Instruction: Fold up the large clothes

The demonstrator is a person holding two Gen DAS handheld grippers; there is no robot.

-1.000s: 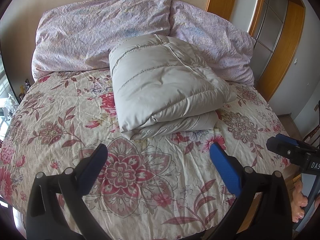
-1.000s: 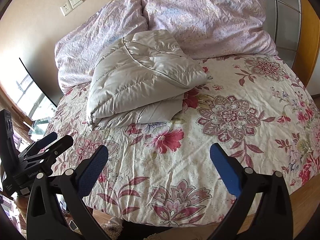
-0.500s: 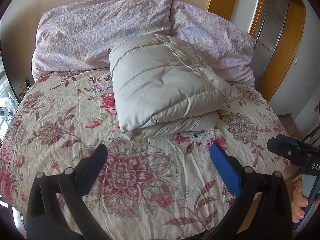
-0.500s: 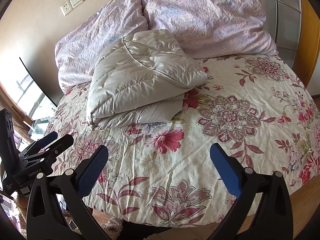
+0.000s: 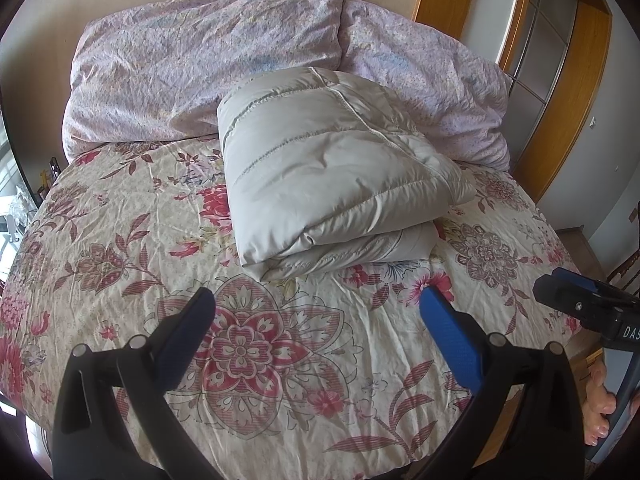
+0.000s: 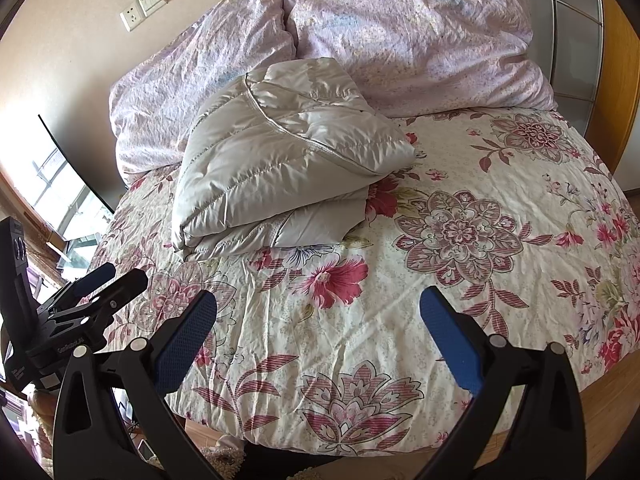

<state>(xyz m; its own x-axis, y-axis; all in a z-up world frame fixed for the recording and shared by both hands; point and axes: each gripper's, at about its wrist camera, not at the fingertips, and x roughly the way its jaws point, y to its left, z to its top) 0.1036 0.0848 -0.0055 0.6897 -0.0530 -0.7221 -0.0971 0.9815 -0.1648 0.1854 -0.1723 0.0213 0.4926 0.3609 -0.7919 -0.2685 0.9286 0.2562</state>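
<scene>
I see a pale grey quilted jacket (image 5: 332, 172) on a cream bedspread (image 5: 120, 216) printed with red and maroon flowers. The pillows (image 5: 200, 64) behind are lilac with a faint speckled print. Both my grippers' pads (image 6: 184, 344) are blue on black frames.

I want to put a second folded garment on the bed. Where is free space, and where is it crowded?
Free: the floral cover right of the folded jacket, up to the pillows, and the strip between jacket and both open grippers. Crowded: the head end, where the jacket leans on the pillows.
</scene>
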